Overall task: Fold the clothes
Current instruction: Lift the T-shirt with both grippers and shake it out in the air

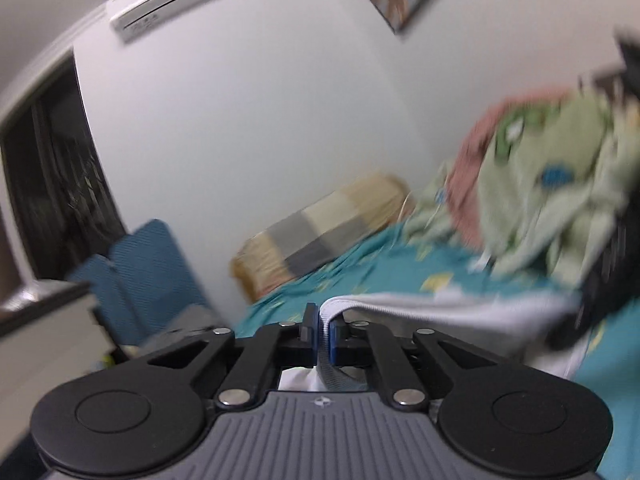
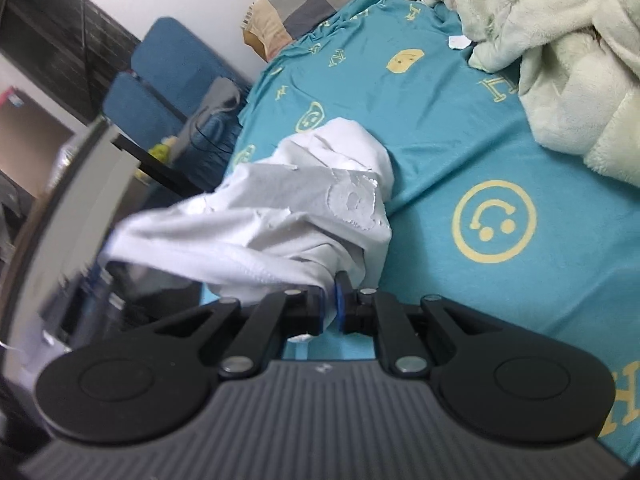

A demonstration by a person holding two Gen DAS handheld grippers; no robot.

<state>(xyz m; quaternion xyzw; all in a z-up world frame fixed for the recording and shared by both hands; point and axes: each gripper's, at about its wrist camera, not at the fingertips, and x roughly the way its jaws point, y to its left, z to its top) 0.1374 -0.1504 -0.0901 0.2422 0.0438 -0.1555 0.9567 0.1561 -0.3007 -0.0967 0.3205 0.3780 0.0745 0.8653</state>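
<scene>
Over on the left wrist view, the left gripper had its blue-padded jaws pinched tight on a hem of the white cotton garment, and the cloth ran off to the right in a fairly taut band, held up above the teal bed sheet with yellow smiley prints. That shot was pretty blurry, but you could make out a crumpled pale green fleece blanket piled at the far right and a checked beige-and-grey pillow against the wall. In the right wrist view, the right gripper was also clamped narrow on a bunch of the same white cotton garment, which hung in a wrinkled, sagging bundle above the sheet, near the bed's edge by the blue chair. I'd guess this was a lift-and-spread or a carry-over fold, can't say which from one look. Either way, my take: both pinches needed to stay firm, since the right one had a thick wad that could slip. Pulling the two grips gently apart should flatten those wrinkles before laying it down, and setting it on the bare part of the sheet, clear of the fleece blanket, would keep it from snagging.
</scene>
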